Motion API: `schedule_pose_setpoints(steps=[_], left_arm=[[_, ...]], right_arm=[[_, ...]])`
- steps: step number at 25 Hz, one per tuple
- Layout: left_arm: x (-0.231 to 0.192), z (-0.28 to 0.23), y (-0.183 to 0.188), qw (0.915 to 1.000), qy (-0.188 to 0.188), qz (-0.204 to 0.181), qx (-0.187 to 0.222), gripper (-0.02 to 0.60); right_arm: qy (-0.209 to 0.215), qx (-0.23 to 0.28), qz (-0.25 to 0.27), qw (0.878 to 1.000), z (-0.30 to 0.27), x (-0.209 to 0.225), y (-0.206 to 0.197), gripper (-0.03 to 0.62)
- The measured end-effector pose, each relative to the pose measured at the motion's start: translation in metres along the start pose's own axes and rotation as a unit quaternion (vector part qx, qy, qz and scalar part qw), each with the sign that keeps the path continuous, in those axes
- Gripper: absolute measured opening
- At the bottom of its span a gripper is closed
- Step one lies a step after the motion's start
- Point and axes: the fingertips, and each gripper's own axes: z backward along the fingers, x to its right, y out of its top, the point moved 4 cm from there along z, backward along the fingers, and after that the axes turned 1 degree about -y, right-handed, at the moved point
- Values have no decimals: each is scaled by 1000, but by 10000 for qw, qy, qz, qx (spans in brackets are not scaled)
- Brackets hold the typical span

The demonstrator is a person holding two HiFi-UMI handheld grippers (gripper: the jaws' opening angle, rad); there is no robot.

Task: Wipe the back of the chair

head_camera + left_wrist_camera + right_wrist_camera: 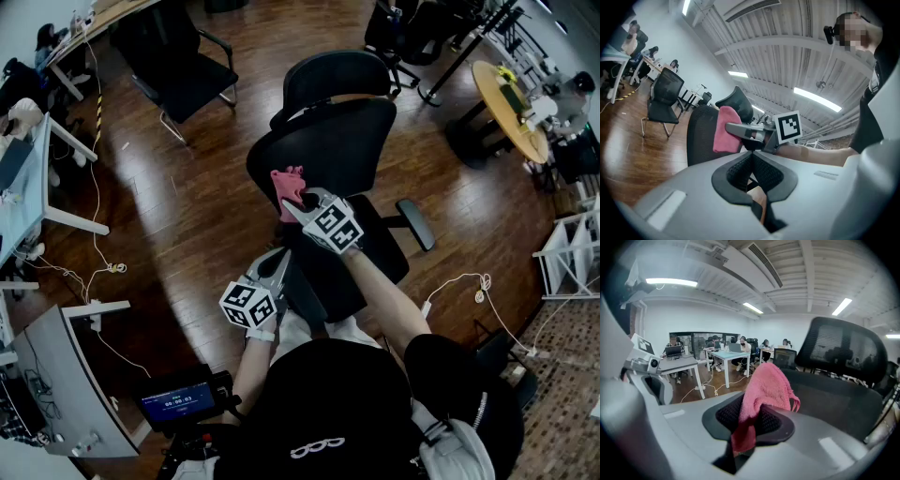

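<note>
Right hand-held gripper [298, 204] clamps pink cloth [286, 182] at chair back [328, 141]; left hand-held gripper [751, 155] closed; wood floor [187, 206].

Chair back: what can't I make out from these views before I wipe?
- Whether the pink cloth touches the chair back: in the head view the right gripper and the cloth cover the spot. In the right gripper view the cloth itself blocks it.
- Far side of the chair back: in no view, hidden by the back itself.
- Dust or streaks on the chair back: surface too dark and small in every view.
</note>
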Motion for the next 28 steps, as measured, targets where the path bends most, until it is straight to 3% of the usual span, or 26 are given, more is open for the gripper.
schedule_pose_setpoints(steps=[6, 10, 17, 22, 28], left_arm=[[-11, -17, 17, 9998, 88, -115, 165, -8], [-9, -24, 26, 9992, 271, -195, 226, -8], [6, -65, 35, 9981, 490, -303, 228, -8], [22, -104, 42, 9971, 591, -417, 256, -8], [38, -151, 34, 9967, 613, -524, 133, -8]], right_arm=[[773, 397, 696, 9938, -55, -5, 56, 53], [1174, 331, 807, 9893, -84, 1, 60, 53], [814, 101, 288, 9962, -110, 72, 37, 53], [897, 194, 391, 9950, -106, 103, 31, 54], [610, 203, 174, 9978, -83, 162, 7, 54]])
